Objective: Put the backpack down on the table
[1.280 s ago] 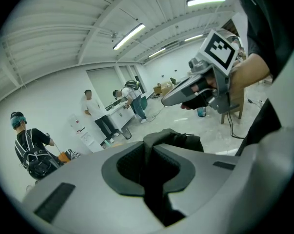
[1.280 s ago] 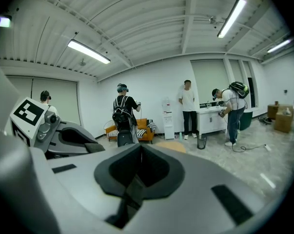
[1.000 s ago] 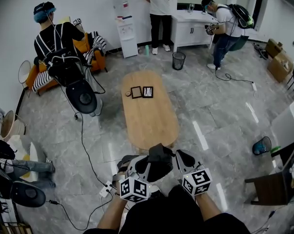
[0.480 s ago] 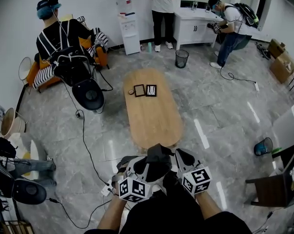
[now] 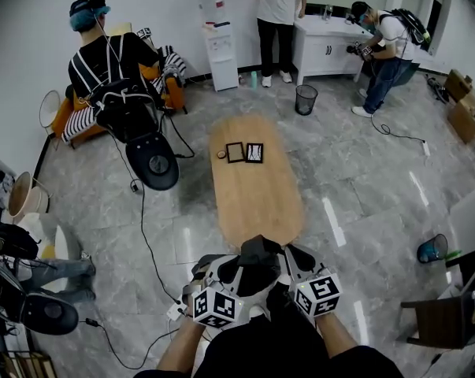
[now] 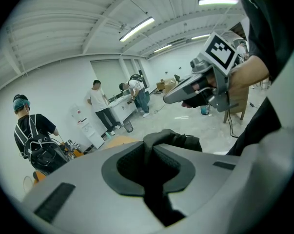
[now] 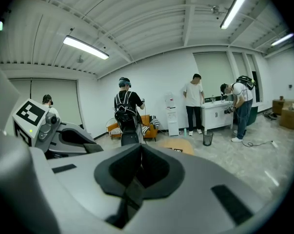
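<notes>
A black backpack hangs between my two grippers, just short of the near end of the oval wooden table. My left gripper is shut on a fold of the backpack's black fabric. My right gripper is shut on a black strap of the backpack. In the left gripper view the right gripper shows up and to the right. In the right gripper view the left gripper sits at the left. Most of the bag is hidden below my arms.
Two small picture frames and a small round object lie on the table's far half. A person with a dark round device stands left of the table, and a cable runs over the floor. A bin and two more people stand at the back.
The head view has shifted, so the table and room sit a little further right and lower. Both grippers keep the same hold on the backpack.
</notes>
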